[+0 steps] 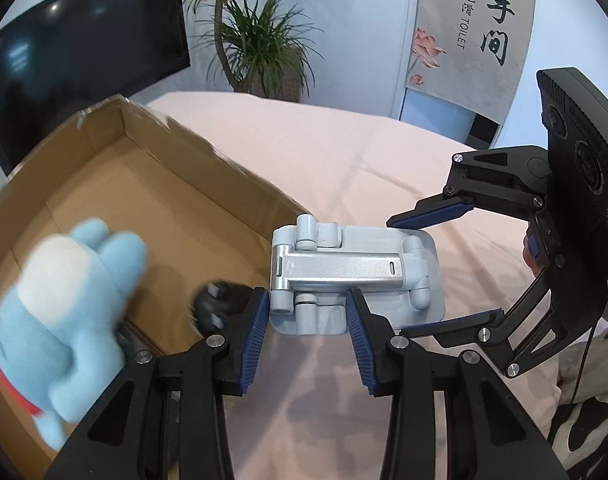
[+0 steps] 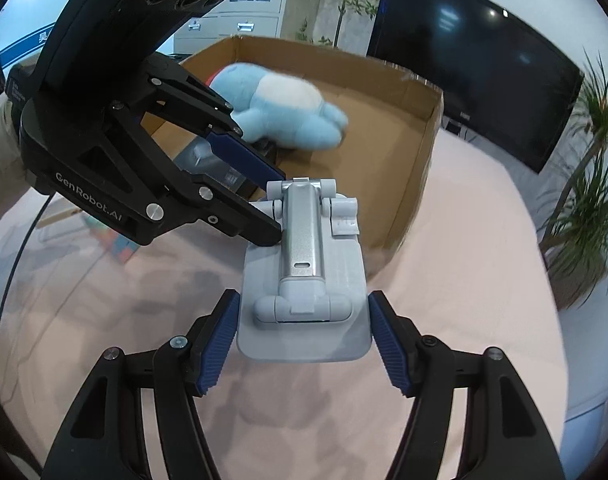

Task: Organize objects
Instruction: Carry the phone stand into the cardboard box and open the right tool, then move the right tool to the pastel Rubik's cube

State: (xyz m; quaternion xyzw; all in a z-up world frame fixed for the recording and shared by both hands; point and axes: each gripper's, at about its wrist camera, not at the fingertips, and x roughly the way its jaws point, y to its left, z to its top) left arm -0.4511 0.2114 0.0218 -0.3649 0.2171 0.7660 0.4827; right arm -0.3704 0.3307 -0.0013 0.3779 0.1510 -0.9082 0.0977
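A folded grey phone stand [image 1: 351, 276] lies on the pink table beside the cardboard box [image 1: 192, 184]; it also shows in the right wrist view [image 2: 304, 280]. My left gripper [image 1: 307, 316] is open, its fingers straddling the stand's end nearest the box. My right gripper [image 2: 304, 332] is open, its fingers on both sides of the stand's base plate. The right gripper shows in the left wrist view [image 1: 451, 268], the left gripper in the right wrist view [image 2: 260, 200]. A blue and white plush toy [image 1: 60, 304] lies in the box, seen also in the right wrist view [image 2: 280, 112].
A dark round object [image 1: 212, 304] and a clear-packaged item [image 2: 208, 164] lie in the box [image 2: 415, 152]. A colourful cube [image 2: 120, 244] sits on the pink cloth [image 2: 463, 280] behind the left gripper. A TV [image 1: 84, 52] and potted plants [image 1: 260, 48] stand past the table.
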